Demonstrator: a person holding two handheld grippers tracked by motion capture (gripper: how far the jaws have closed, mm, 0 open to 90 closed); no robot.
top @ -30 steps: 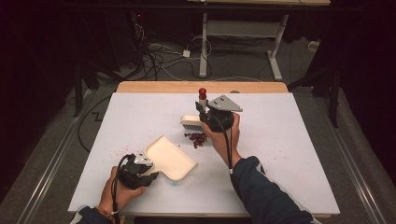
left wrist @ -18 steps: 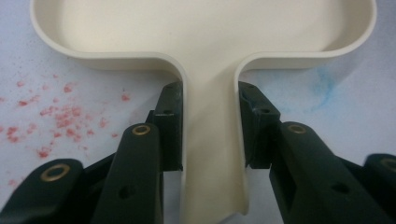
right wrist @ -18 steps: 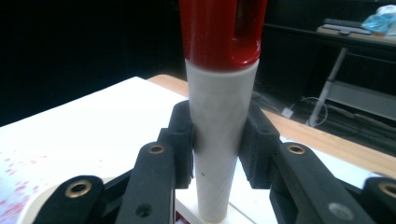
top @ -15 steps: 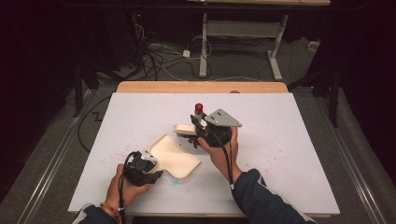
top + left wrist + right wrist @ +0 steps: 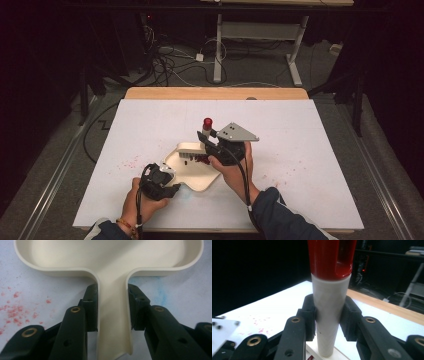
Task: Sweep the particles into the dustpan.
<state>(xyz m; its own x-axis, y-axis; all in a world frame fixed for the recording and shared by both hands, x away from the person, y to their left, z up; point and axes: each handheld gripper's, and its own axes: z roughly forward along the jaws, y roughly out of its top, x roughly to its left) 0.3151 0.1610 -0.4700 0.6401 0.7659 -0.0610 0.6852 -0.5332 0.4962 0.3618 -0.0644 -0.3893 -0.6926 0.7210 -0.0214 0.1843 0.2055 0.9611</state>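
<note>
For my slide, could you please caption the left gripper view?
Left gripper clamps the cream dustpan by its handle above the red-crumbed white table.

Beyond your claws the room lies dark. A white-legged desk [image 5: 260, 30] stands on grey floor [image 5: 350, 100], with tangled cables [image 5: 170, 65] beside it.

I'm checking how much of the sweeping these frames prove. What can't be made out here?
- Brush bristles: high view, too small; right gripper view cuts off below the handle.
- Red crumbs at the dustpan mouth: high view, partly behind the right tongs.
- Dustpan's front edge: left gripper view, cut off by the top edge.
</note>
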